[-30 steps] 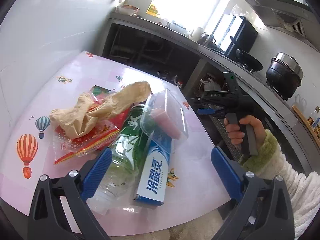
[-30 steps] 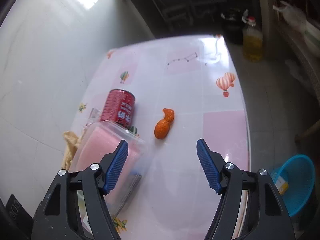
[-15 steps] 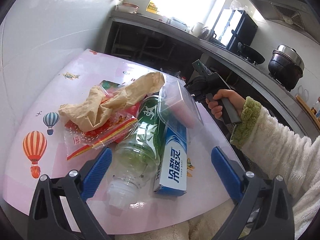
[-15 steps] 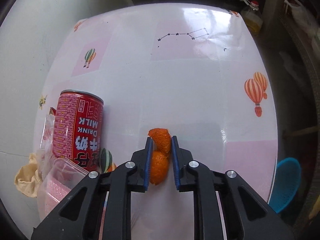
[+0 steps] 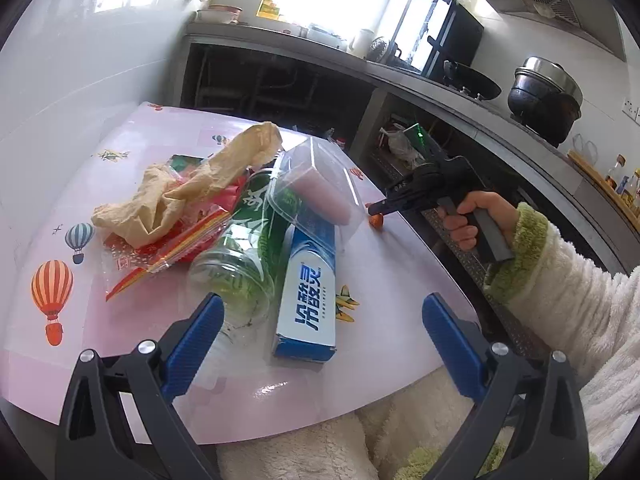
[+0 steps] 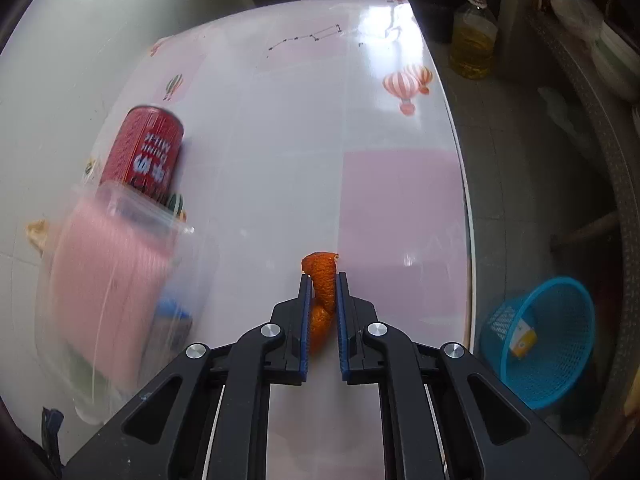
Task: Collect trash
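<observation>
Orange peel: pinched between pads of R gripper, jaws nearly together and closing on it; peel tip sticks out past fingertips, lower end near table; cannot tell if it touches. In left wrist view same peel shows as small orange bit at tip of R gripper, just past clear box.

Item list, table w/ pink balloon-print cover:
- Clear plastic box, lying tilted on top of other items; pink block inside, contents otherwise unclear.
- Toothpaste carton, blue/white, flat, partly under clear box.
- Green-label bottle, clear plastic, on its side beside carton; looks empty.
- Crumpled tan paper atop red/clear wrappers.
- Red drink can, upright, just behind clear box; top blurred.

Off table:
- Blue mesh basket on floor by table edge, near R gripper side; one small yellow/white scrap in it.
- Oil jug, yellow liquid, on floor at far end.

L gripper: jaws wide, nothing between pads, hovering over near table edge w/ carton and bottle end between its fingers in view, not touching.

Person: hand on R gripper handle, fuzzy cream sleeve w/ green cuff.
</observation>
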`<action>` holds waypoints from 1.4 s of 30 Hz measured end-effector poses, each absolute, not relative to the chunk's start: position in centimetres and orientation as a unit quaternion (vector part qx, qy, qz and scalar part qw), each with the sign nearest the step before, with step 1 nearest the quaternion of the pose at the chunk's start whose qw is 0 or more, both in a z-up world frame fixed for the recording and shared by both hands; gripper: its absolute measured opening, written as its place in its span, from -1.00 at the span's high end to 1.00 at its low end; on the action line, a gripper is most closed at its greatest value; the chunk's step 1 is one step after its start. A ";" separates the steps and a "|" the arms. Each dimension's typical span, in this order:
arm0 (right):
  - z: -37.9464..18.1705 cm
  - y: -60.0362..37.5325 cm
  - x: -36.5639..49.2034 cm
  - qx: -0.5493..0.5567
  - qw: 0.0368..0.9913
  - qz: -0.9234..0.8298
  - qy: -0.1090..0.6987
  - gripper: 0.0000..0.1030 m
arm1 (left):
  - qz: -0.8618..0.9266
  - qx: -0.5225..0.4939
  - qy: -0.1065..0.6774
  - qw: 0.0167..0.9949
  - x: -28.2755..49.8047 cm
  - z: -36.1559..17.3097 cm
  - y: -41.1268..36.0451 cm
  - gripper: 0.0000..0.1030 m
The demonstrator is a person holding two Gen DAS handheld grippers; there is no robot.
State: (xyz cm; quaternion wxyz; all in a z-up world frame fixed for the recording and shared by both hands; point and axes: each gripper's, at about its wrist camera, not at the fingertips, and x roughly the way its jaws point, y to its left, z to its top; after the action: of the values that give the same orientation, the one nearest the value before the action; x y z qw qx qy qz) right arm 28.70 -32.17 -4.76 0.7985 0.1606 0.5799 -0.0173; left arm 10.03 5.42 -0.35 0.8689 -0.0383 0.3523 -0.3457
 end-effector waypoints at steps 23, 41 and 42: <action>-4.9 -29.0 15.5 0.153 0.846 0.014 0.510 0.22 | -0.328 0.039 0.336 0.882 13.5 2.4 -4.3 -0.89; -5.2 -30.5 14.0 0.184 0.851 0.036 0.491 0.22 | -0.230 0.215 0.437 0.842 25.8 -1.0 -12.7 -0.89; -5.2 -30.5 14.0 0.183 0.851 0.036 0.490 0.22 | -0.229 0.219 0.439 0.841 25.8 -1.0 -12.8 -0.89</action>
State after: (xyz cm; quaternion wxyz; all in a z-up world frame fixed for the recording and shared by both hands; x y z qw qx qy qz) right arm 14.02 -30.51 -5.16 0.8513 0.1831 0.4904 0.0358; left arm 25.85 -12.84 -1.03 0.8407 0.2195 0.4386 -0.2293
